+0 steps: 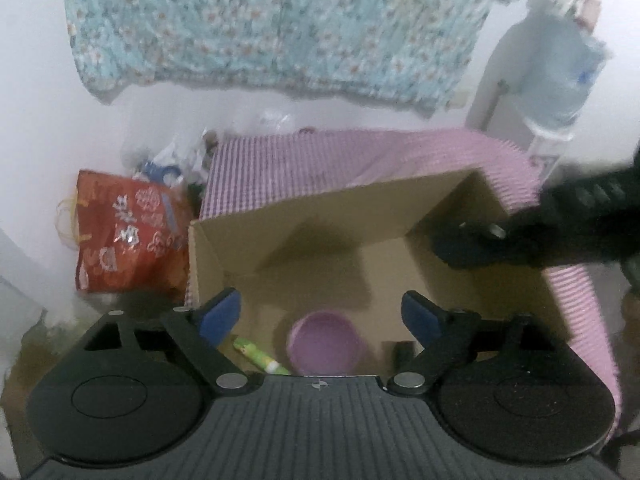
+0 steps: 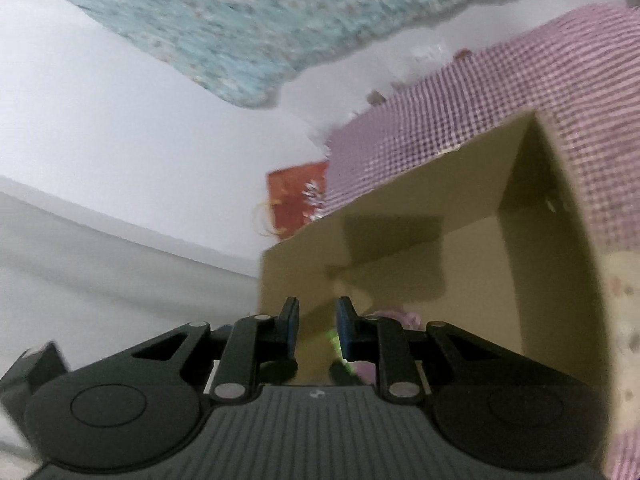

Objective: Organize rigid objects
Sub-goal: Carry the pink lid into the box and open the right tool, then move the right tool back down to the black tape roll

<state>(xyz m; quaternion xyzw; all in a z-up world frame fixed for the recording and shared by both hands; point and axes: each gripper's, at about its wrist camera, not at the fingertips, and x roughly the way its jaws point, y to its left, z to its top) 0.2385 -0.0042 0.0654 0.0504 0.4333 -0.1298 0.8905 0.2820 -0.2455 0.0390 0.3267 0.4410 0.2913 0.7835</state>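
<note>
An open cardboard box (image 1: 320, 268) lies below my left gripper (image 1: 320, 314), whose blue pads stand wide apart with nothing between them. On the box floor sit a purple bowl (image 1: 326, 348), a green tube (image 1: 260, 354) to its left and a small dark object (image 1: 404, 354) to its right. The dark, blurred body of the right tool (image 1: 560, 220) reaches over the box's right side. In the right wrist view my right gripper (image 2: 318, 322) hangs over the box (image 2: 400, 248), its jaws nearly together and empty. The green tube (image 2: 332, 338) and the purple bowl (image 2: 400, 318) show blurred beyond them.
The box rests on a pink checked cloth (image 1: 300, 168). A red gift bag (image 1: 128, 236) stands left of it beside plastic clutter (image 1: 168, 160). A floral blue cloth (image 1: 280, 20) hangs on the white wall. A water bottle on a dispenser (image 1: 560, 72) stands at the back right.
</note>
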